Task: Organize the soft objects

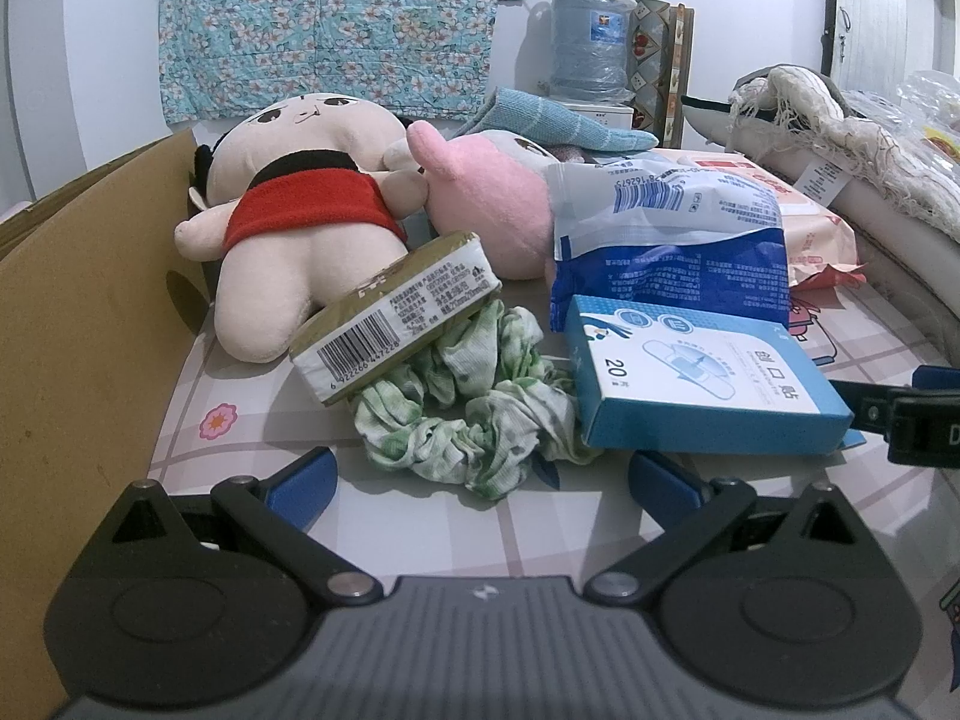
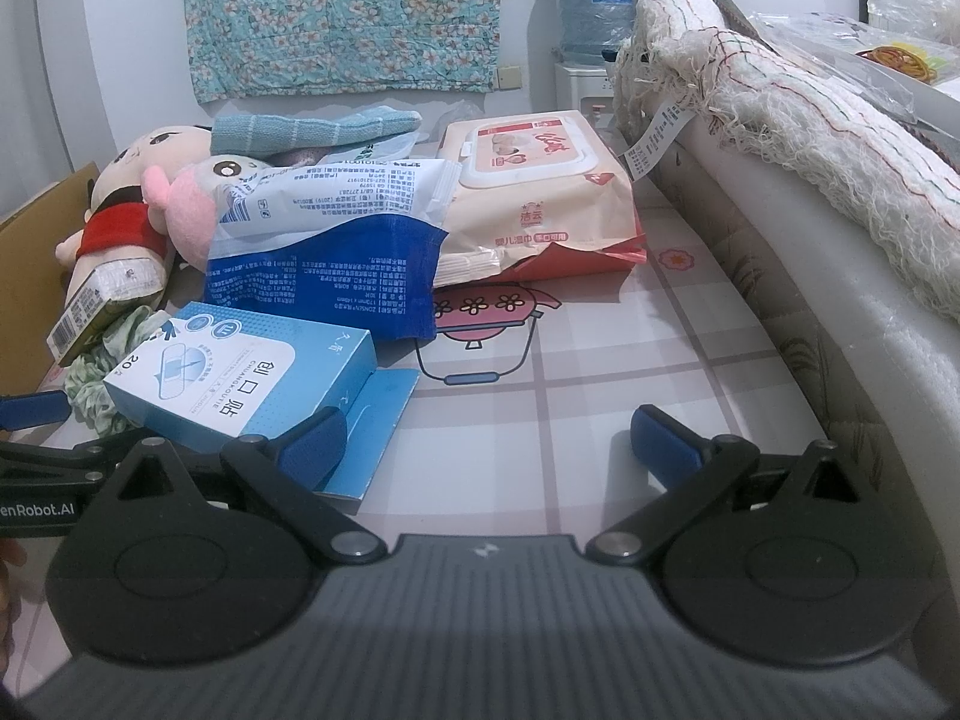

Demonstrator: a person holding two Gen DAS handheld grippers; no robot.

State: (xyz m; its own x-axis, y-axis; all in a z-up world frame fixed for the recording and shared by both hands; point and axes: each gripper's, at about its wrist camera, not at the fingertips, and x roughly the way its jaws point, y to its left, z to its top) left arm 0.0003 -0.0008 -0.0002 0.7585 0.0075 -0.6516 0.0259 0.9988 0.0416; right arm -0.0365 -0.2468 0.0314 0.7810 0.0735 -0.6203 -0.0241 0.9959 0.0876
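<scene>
A green-and-white scrunchie (image 1: pixel 468 414) lies on the table just ahead of my left gripper (image 1: pixel 483 480), which is open and empty. A gold tissue pack (image 1: pixel 396 318) rests on the scrunchie and leans on a cream doll with a red top (image 1: pixel 300 210). Beside the doll lies a pink plush (image 1: pixel 486 192). A blue plaster box (image 1: pixel 702 372) sits to the right, touching the scrunchie. My right gripper (image 2: pixel 492 444) is open and empty over bare tablecloth, its left finger by the plaster box (image 2: pixel 240 372). The scrunchie (image 2: pixel 96 384) shows at that view's left edge.
A cardboard box (image 1: pixel 78 312) stands along the left. A blue-and-white pouch (image 2: pixel 324 252) leans on a wet-wipes pack (image 2: pixel 540 180). A folded blue towel (image 2: pixel 312 126) lies behind. A padded edge draped with a fringed cloth (image 2: pixel 780 120) runs along the right.
</scene>
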